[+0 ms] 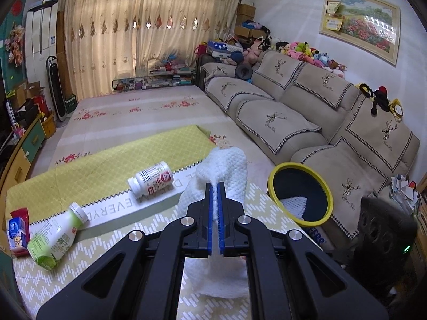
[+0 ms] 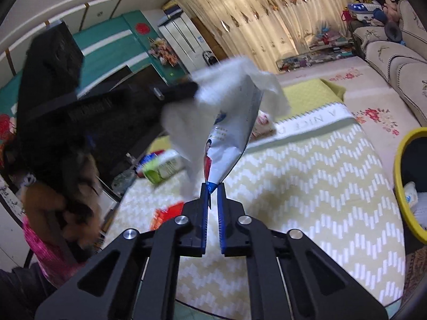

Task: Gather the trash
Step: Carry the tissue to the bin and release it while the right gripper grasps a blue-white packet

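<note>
My left gripper (image 1: 214,186) is shut on a white textured paper towel (image 1: 224,170) and holds it above the table, left of the yellow-rimmed black bin (image 1: 301,194). A white paper piece lies inside the bin. My right gripper (image 2: 212,186) is shut on the corner of a white and blue printed wrapper (image 2: 232,122) with tissue clinging to it, lifted over the table. The bin's rim (image 2: 400,165) shows at the right edge there. A white pill bottle (image 1: 150,178) and a green-white drink bottle (image 1: 56,237) lie on the table.
The table (image 1: 267,213) has a yellow and zigzag cloth. A small blue-red carton (image 1: 18,229) stands at its left edge. An orange packet (image 2: 166,213) lies near my right gripper. A beige sofa (image 1: 320,122) runs along the right. The other gripper (image 2: 53,101) looms dark at left.
</note>
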Motion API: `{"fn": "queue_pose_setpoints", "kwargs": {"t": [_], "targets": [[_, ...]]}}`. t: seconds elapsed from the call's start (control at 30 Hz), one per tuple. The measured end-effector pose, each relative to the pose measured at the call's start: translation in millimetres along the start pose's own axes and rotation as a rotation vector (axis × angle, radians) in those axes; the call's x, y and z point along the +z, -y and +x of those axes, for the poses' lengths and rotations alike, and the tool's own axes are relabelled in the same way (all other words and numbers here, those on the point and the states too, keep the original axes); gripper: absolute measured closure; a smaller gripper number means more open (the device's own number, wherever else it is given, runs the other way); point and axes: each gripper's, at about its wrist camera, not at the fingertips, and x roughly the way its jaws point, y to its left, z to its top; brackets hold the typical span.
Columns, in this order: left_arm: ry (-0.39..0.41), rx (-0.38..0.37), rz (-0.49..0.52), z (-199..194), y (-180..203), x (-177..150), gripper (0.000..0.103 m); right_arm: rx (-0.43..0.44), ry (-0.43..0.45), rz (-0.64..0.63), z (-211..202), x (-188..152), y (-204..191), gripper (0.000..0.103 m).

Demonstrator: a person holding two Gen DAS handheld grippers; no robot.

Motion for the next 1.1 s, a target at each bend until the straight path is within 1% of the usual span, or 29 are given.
{"fn": "queue_pose_setpoints", "kwargs": {"t": [0.13, 0.17, 0.27, 0.37, 0.47, 0.57, 0.7, 0.8, 0.93, 1.07, 1.1], "targets": [[0.026, 0.005, 0.015, -7.0, 4.1, 8.3, 0.099, -0.099, -0.042, -0.033, -1.8, -16.2, 9.9, 0.096], [0.028, 0.002, 0.018, -7.3, 5.8, 10.3, 0.099, -0.137, -0.052, -0.047, -5.1, -21.3, 13.0, 0.096], [0.032, -0.005, 0.039, -4.7, 13.9, 18.9, 0.099, -0.205, -0.076, -0.087, -12.0, -31.9, 18.3, 0.096], [0.026, -0.035, 0.069, 4.9, 26.6, 31.1, 0.099, -0.286, -0.096, -0.152, -21.5, -46.9, 16.9, 0.096], [0.016, -0.069, 0.112, 18.3, 44.7, 42.5, 0.099, -0.322, -0.114, -0.173, -21.7, -57.9, 22.3, 0.096], [-0.002, -0.106, 0.156, 36.6, 68.1, 55.1, 0.099, -0.363, -0.118, -0.167, -26.6, -67.8, 33.2, 0.096], [-0.015, -0.150, 0.218, 63.9, 105.1, 72.1, 0.099, -0.387, -0.121, -0.177, -36.3, -81.1, 36.5, 0.096], [-0.041, -0.186, 0.255, 90.1, 136.7, 84.0, 0.099, -0.374, -0.120, -0.178, -37.5, -87.1, 38.9, 0.096], [-0.100, -0.235, 0.314, 131.6, 184.4, 93.9, 0.099, -0.365, -0.118, -0.189, -41.8, -88.2, 38.2, 0.096], [-0.189, -0.293, 0.349, 176.1, 228.0, 94.9, 0.099, -0.347, -0.122, -0.193, -42.3, -91.0, 39.0, 0.097], [-0.213, -0.299, 0.361, 188.0, 238.1, 93.8, 0.099, -0.340, -0.142, -0.185, -39.7, -93.2, 40.6, 0.098]]}}
